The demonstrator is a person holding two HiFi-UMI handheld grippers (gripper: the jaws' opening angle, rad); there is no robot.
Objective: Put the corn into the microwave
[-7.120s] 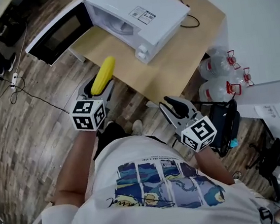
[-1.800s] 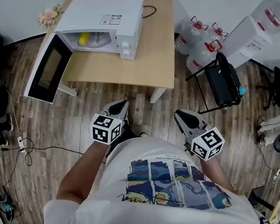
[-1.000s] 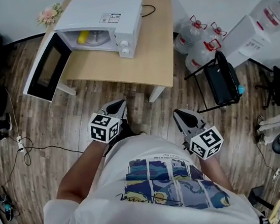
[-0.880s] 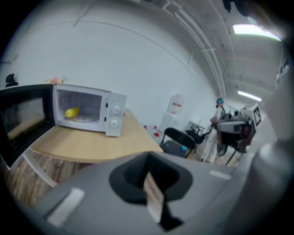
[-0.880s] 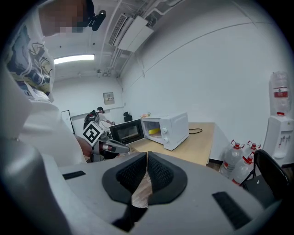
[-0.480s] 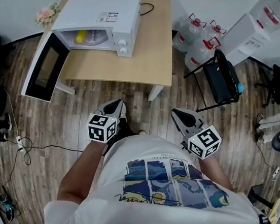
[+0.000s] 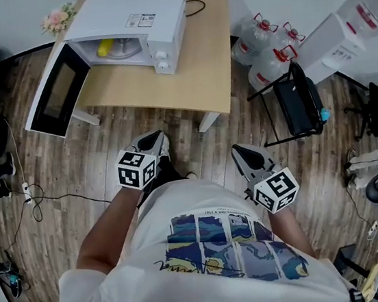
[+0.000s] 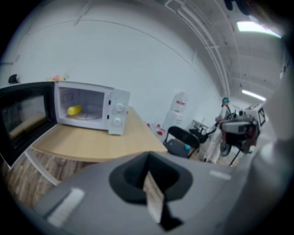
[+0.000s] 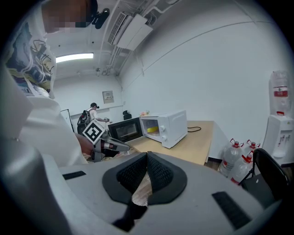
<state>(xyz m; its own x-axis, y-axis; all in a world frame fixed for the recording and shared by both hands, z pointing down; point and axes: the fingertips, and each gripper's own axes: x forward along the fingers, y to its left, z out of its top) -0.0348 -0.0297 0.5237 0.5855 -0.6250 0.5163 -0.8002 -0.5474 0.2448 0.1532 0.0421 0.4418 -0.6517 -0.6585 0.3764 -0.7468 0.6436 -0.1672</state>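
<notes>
Corn (image 7: 104, 47) moved into microwave (image 7: 139, 12), door (image 7: 55, 92) open

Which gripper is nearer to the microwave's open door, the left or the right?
Left. In the head view the left gripper is below and to the right of the open door. The right gripper is farther right again, on the left gripper's far side.
</notes>
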